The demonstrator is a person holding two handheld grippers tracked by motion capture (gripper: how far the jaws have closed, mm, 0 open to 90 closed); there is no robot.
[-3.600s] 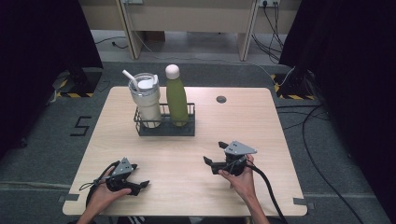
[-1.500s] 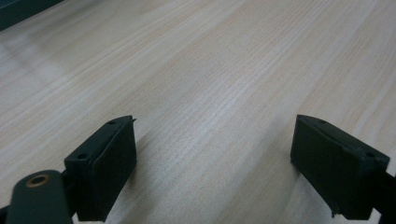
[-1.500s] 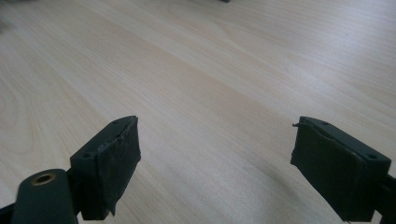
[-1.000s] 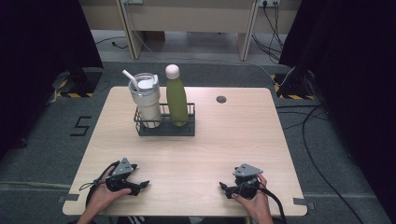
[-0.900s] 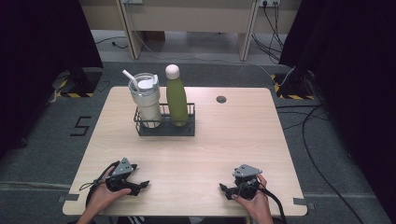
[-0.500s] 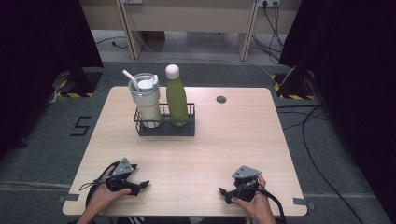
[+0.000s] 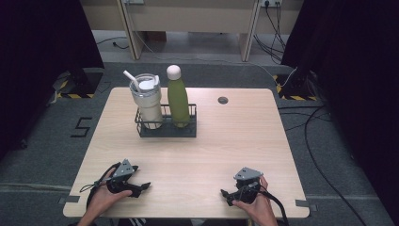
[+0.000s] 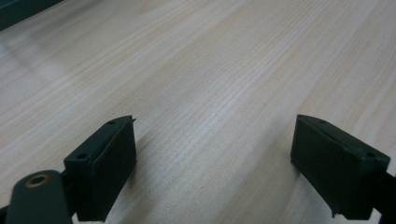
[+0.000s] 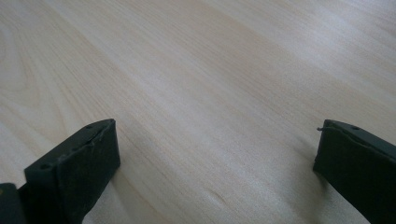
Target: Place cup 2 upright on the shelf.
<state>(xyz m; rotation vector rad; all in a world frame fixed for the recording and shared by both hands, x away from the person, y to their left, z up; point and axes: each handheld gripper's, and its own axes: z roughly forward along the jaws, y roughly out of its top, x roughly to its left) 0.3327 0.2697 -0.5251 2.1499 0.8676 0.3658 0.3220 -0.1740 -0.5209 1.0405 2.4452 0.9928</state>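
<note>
I see both grippers low on the near table [image 7: 207, 155] edge: left gripper [image 7: 141, 187] and right gripper [image 7: 227, 194], jaws spread, empty. Far left, a wire rack [image 7: 165, 128] holds a straw tumbler [image 7: 147, 100] beside a green bottle [image 7: 178, 98]. No readable labels; floor marking "5" [image 7: 83, 127].

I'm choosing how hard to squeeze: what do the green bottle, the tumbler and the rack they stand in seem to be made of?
The green bottle looks like matte coated metal with a pale cap, though hard plastic is possible. The tumbler seems brushed steel, from its grey sheen, with a clear plastic lid and white straw. The rack is thin black wire, probably coated metal.
</note>
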